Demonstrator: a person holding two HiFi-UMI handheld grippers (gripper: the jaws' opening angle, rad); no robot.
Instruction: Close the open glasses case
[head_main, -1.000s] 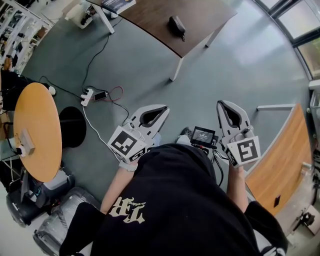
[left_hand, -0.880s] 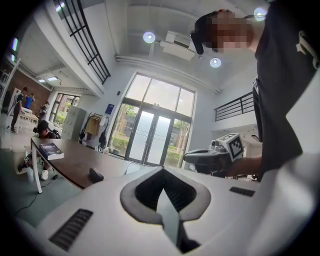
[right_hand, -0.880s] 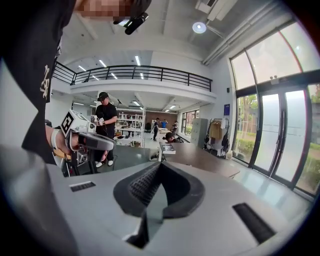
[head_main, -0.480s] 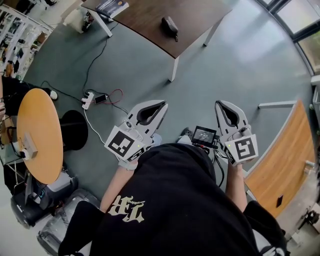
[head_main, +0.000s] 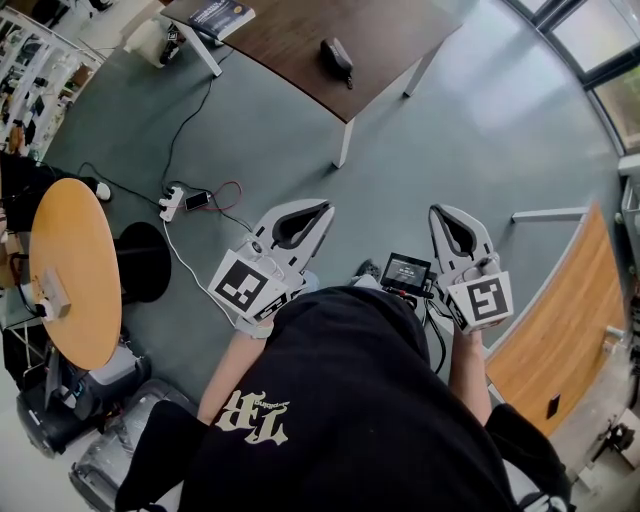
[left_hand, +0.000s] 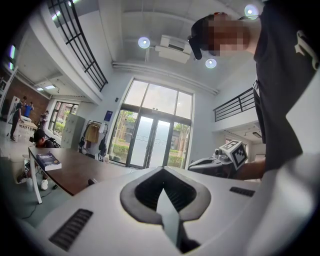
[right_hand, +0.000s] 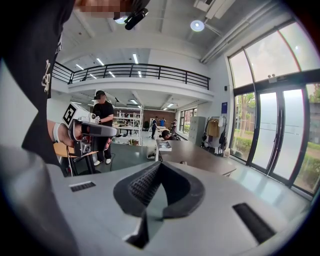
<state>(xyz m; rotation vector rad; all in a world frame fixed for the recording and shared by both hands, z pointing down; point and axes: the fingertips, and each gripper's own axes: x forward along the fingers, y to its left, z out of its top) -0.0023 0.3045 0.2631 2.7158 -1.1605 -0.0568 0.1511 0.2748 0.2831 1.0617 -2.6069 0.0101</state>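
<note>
The dark glasses case (head_main: 335, 58) lies on a dark brown table (head_main: 300, 40) far ahead across the floor; it is too small to tell how its lid stands. It shows as a small dark lump (left_hand: 92, 181) in the left gripper view. My left gripper (head_main: 327, 208) and right gripper (head_main: 437, 211) are held in front of the person's body, well short of the table. Both point toward the table, jaws closed together with nothing between them. The left gripper (left_hand: 162, 171) and the right gripper (right_hand: 159, 166) each show touching pads.
A book (head_main: 220, 15) lies on the table's left end. A round orange table (head_main: 70, 270) stands at the left, with a power strip and cables (head_main: 175, 195) on the grey floor. A wooden bench (head_main: 555, 320) is on the right. A small screen (head_main: 405, 270) hangs at the person's waist.
The head view has shifted slightly, so the table and case sit a little further left in frame. Both grippers keep the same shut pose.
</note>
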